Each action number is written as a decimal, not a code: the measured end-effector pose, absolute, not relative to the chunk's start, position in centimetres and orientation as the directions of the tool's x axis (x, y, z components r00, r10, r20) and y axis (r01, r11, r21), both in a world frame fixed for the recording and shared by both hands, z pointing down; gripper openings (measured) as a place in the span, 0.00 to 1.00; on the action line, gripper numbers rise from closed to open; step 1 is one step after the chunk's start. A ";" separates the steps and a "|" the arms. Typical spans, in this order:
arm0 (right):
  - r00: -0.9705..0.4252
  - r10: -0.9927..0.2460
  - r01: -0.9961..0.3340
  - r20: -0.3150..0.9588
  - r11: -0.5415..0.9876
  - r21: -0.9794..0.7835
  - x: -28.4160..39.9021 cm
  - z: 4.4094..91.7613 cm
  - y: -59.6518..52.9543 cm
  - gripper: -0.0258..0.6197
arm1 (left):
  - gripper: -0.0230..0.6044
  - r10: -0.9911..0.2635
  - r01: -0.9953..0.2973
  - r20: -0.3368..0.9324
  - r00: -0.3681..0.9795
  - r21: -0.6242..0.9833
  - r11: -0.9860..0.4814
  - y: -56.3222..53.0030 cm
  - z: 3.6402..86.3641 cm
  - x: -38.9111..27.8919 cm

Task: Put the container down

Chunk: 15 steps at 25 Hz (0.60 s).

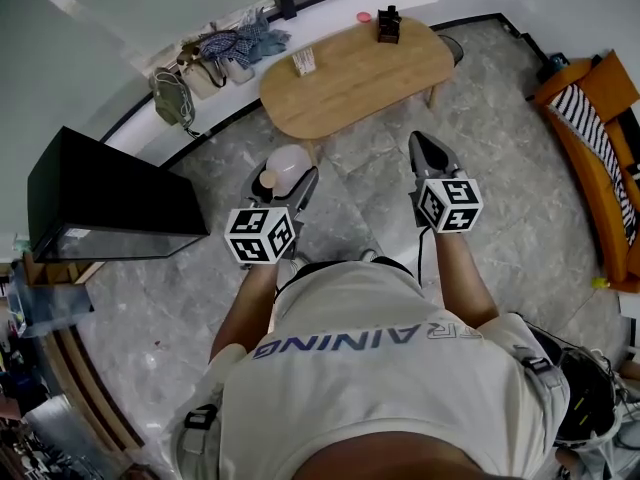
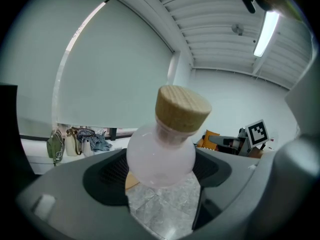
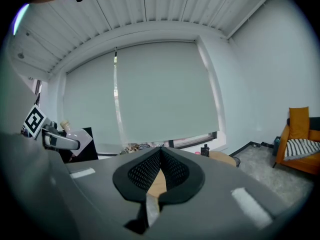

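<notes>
The oval wooden surface (image 1: 355, 73) stands ahead of the person, across a stretch of stone floor (image 1: 370, 183), with a few small things on it. The left gripper (image 1: 284, 182) carries the container (image 2: 161, 154), a round frosted bottle with a cork stopper. Its fingers pinch the wide belly, and the neck tilts up and slightly rightward. The surface lies forward of it, well apart. The right gripper (image 1: 428, 146) hangs alongside, fingers pressed together and empty.

Head overhead; gripper views toward table (image 1: 350, 78)
</notes>
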State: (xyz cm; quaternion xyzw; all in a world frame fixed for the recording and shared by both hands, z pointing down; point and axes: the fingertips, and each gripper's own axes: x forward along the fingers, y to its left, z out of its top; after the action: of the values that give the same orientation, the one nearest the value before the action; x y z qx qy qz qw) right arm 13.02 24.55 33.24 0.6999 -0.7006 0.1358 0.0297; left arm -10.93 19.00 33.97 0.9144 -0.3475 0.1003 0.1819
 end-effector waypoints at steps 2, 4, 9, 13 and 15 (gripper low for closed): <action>-0.025 -0.972 -0.988 0.234 -0.012 -0.154 14.8 33.5 25.0 0.07 | 0.66 -0.610 -0.684 0.313 0.728 0.273 -0.676 19.2 34.0 -9.9; -0.024 -0.971 -0.989 0.236 -0.012 -0.151 16.6 33.8 25.6 0.07 | 0.66 -0.620 -0.693 0.313 0.720 0.279 -0.664 19.5 34.0 -8.8; 0.009 -0.969 -0.984 0.248 -0.053 -0.172 20.2 35.0 24.8 0.07 | 0.66 -0.631 -0.706 0.317 0.708 0.287 -0.648 19.1 34.5 -6.8; -0.015 -0.968 -0.986 0.250 -0.028 -0.167 20.1 35.6 23.9 0.07 | 0.66 -0.626 -0.707 0.330 0.706 0.289 -0.645 18.1 35.3 -6.1; -0.003 -0.968 -0.985 0.251 -0.041 -0.169 20.5 35.9 22.9 0.07 | 0.66 -0.617 -0.701 0.332 0.713 0.308 -0.644 16.8 36.0 -5.6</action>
State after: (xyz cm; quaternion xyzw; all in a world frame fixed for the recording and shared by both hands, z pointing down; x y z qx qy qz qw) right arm 20.53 22.93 35.90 0.7055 -0.6919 0.1506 0.0280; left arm -5.62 16.79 35.98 0.9011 -0.3657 0.0987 0.2109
